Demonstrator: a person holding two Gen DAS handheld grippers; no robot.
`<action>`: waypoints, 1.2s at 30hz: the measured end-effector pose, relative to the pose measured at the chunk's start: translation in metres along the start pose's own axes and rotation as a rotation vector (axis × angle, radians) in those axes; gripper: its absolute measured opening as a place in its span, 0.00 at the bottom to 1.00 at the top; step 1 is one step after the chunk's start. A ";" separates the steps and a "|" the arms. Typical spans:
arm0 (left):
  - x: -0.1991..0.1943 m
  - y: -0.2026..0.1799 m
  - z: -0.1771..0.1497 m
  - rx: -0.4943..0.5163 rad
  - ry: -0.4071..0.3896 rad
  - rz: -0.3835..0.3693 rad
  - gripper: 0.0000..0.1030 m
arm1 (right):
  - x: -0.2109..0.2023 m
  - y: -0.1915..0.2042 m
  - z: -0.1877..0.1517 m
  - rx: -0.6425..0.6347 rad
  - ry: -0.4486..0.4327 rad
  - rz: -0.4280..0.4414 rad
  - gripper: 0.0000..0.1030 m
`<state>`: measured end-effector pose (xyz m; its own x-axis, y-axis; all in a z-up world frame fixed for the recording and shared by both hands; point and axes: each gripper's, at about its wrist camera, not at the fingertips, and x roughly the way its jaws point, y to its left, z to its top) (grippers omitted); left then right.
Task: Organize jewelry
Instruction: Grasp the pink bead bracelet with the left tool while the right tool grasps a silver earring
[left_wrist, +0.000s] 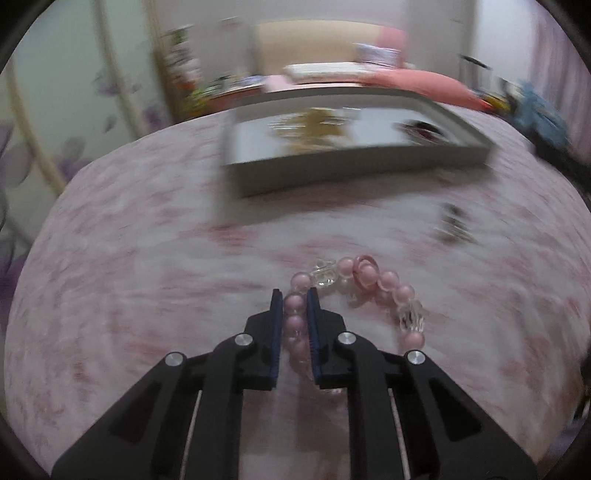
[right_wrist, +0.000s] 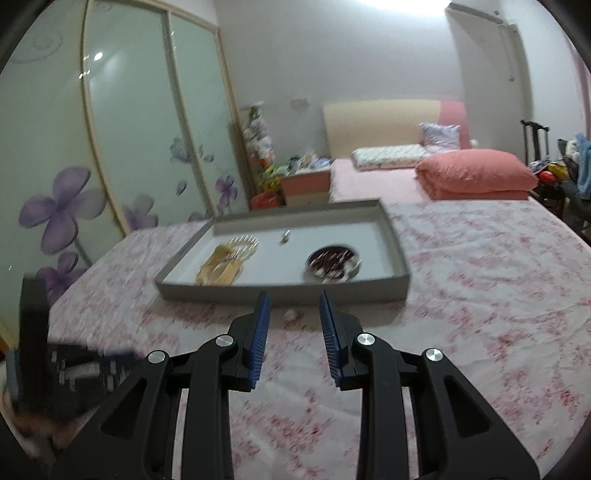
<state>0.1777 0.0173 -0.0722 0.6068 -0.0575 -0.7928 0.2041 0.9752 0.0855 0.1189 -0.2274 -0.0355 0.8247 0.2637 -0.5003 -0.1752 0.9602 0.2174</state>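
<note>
My left gripper (left_wrist: 295, 297) is shut on a pink and clear bead bracelet (left_wrist: 391, 288), which hangs to the right just above the pink floral bedspread. A grey tray (left_wrist: 354, 173) lies ahead, blurred. In the right wrist view the tray (right_wrist: 280, 290) holds a gold hair comb (right_wrist: 229, 260), a small silver piece (right_wrist: 285, 236) and a dark round piece (right_wrist: 333, 263). My right gripper (right_wrist: 293, 299) is open and empty, in front of the tray's near wall. A small pale bead (right_wrist: 290, 314) lies on the bed between its fingertips.
A small dark piece of jewelry (left_wrist: 452, 225) lies on the bed right of the bracelet. The other gripper's body (right_wrist: 74, 369) shows at the lower left. A pink folded quilt (right_wrist: 476, 175) and pillows lie at the bed's far end. A wardrobe (right_wrist: 110, 147) stands to the left.
</note>
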 end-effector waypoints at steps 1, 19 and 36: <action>0.003 0.012 0.004 -0.037 0.007 0.021 0.13 | 0.002 0.003 -0.002 -0.011 0.018 0.009 0.28; 0.011 0.042 0.012 -0.125 -0.002 0.037 0.14 | 0.061 0.050 -0.031 -0.033 0.348 -0.017 0.42; 0.010 0.042 0.011 -0.113 -0.010 0.037 0.14 | 0.051 0.043 -0.033 -0.063 0.332 -0.106 0.12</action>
<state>0.2011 0.0554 -0.0702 0.6199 -0.0222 -0.7844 0.0936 0.9946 0.0458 0.1355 -0.1699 -0.0795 0.6217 0.1679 -0.7650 -0.1395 0.9849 0.1028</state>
